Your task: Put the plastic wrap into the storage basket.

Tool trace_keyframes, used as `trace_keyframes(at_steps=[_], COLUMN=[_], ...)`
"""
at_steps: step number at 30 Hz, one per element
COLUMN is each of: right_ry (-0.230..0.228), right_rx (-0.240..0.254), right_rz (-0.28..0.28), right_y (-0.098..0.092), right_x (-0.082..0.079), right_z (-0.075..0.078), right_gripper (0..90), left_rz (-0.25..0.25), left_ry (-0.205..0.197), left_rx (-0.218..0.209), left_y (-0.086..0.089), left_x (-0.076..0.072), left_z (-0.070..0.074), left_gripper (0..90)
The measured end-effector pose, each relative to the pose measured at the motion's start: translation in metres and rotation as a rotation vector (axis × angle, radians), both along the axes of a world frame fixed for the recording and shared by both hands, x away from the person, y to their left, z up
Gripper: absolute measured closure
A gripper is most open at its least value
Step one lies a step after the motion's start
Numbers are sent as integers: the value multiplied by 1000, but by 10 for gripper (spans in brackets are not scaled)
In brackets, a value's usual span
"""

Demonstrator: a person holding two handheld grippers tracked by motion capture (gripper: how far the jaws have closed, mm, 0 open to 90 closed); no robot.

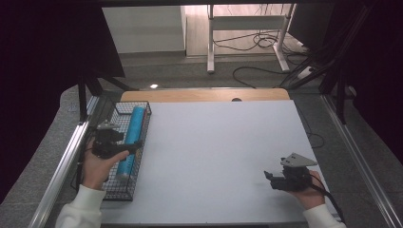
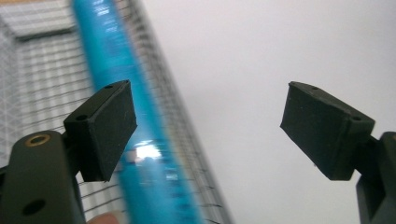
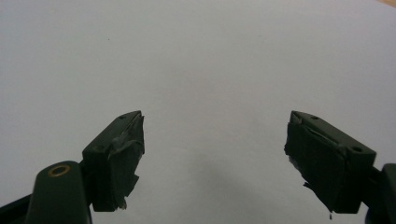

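A slim, glossy blue tube (image 1: 131,137) lies in a wire basket (image 1: 138,164); light, rigid, likely slippery, best gripped mid-length. The left claw (image 1: 135,146) and right claw (image 1: 269,177) gape empty.

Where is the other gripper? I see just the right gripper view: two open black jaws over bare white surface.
Observer: The left gripper is over a wire basket at the table's left edge.
Operator: Anything in the basket?
Observer: A blue tube lies lengthwise in it.
Operator: Is the left gripper holding it?
Observer: No. In the left gripper view its jaws stand wide apart with nothing between them, and the blue tube lies in the basket behind its left jaw.
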State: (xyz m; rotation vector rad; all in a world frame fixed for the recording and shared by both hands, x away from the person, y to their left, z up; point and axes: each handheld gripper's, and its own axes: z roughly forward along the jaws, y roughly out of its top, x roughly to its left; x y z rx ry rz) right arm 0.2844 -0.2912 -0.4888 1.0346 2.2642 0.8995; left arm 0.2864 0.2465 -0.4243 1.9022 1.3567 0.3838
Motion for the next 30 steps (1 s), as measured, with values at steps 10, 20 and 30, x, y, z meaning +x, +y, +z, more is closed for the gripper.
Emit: trace_keyframes(at_steps=[10,20,30], right_ry=[1,-4,-15], right_rx=[49,64,107], right_rz=[29,68,69], right_y=[6,9,7], right_x=[-1,-4,-5], right_z=[1,1,3], right_gripper=[199,198,195], left_rz=[-139,-159,-128], left_ry=[-4,30,11], left_rx=[-57,9,11], left_y=[-42,-56,-51], left_x=[-32,-38,-38], left_z=[-17,-38,-41], left_gripper=[182,185,185])
